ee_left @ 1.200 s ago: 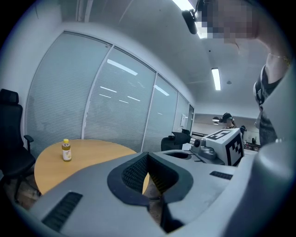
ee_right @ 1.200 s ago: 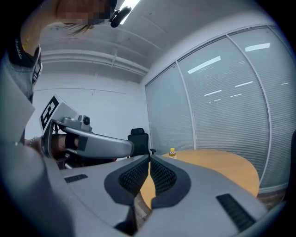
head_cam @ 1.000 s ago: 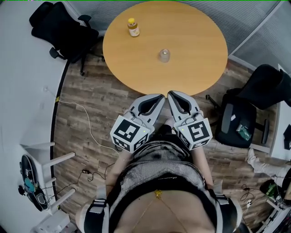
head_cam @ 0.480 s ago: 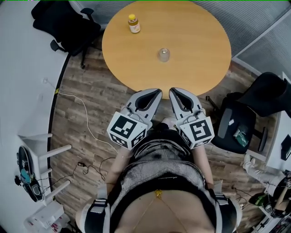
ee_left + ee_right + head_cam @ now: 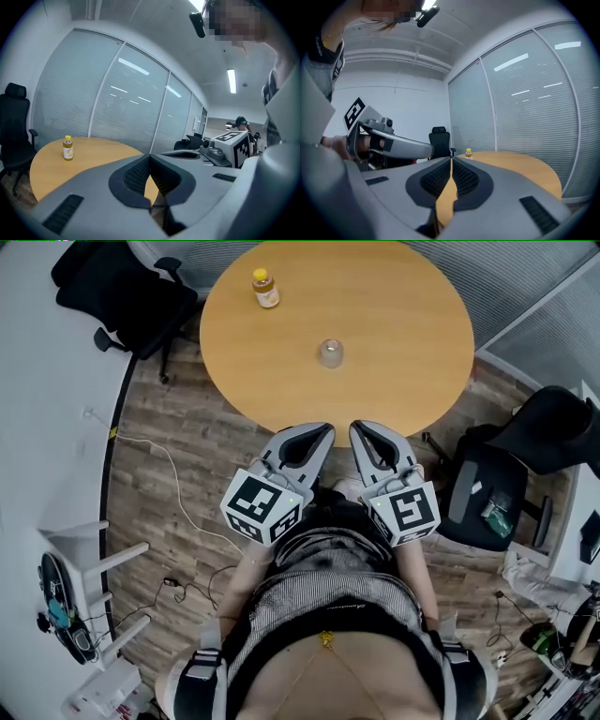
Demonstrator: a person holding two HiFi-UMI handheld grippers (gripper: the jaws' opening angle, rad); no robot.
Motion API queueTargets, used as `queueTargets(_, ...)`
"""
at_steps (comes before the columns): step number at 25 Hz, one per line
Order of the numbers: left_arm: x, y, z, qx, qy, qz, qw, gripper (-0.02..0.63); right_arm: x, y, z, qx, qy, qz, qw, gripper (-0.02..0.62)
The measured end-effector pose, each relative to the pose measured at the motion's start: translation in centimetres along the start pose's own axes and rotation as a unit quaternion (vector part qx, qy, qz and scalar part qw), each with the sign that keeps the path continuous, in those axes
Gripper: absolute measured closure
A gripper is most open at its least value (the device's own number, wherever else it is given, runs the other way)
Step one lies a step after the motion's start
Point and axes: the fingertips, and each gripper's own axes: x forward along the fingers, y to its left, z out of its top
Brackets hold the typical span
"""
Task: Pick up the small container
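The small clear container (image 5: 330, 352) stands near the middle of the round wooden table (image 5: 394, 381). A yellow-capped bottle (image 5: 265, 289) stands at the table's far left, and shows in the left gripper view (image 5: 68, 147) and the right gripper view (image 5: 468, 153). My left gripper (image 5: 319, 431) and right gripper (image 5: 362, 428) are side by side at the table's near edge, both well short of the container. Both are shut with nothing between the pads, left (image 5: 150, 157) and right (image 5: 451, 160). In both gripper views the container is hidden behind the jaws.
A black office chair (image 5: 122, 296) stands left of the table and two more (image 5: 553, 432) (image 5: 487, 498) at its right. A cable (image 5: 178, 493) runs over the wood floor. A white rack (image 5: 94, 563) is at the lower left. Glass partitions with blinds (image 5: 117, 103) stand behind the table.
Both grippers have come slightly closer to the table's near edge, still side by side and shut. The table and bottle sit a little further left in the head view.
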Motion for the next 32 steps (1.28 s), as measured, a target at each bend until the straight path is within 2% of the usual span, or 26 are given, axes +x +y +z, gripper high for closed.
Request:
queueTargets(10, 2.7, 2.9, 2.3, 0.009, -0.001, -0.048, 0.9988, 0.588, 3.1, -2.1, 1.6, -0.007, 0.001, -0.031, 0.999, 0.571)
queueTargets(25, 3.9, 6.8, 3.0, 0.0, 0.006, -0.075, 0.9972, 0.588, 7.5, -2.7, 2.1, -0.009, 0.011, -0.046, 0.999, 0.571)
queueTargets(32, 4.2, 8.0, 2.6, 0.027, 0.023, -0.084, 0.9959, 0.588, 8.8, -2.7, 1.8, -0.002, 0.017, -0.058, 0.998, 0.571)
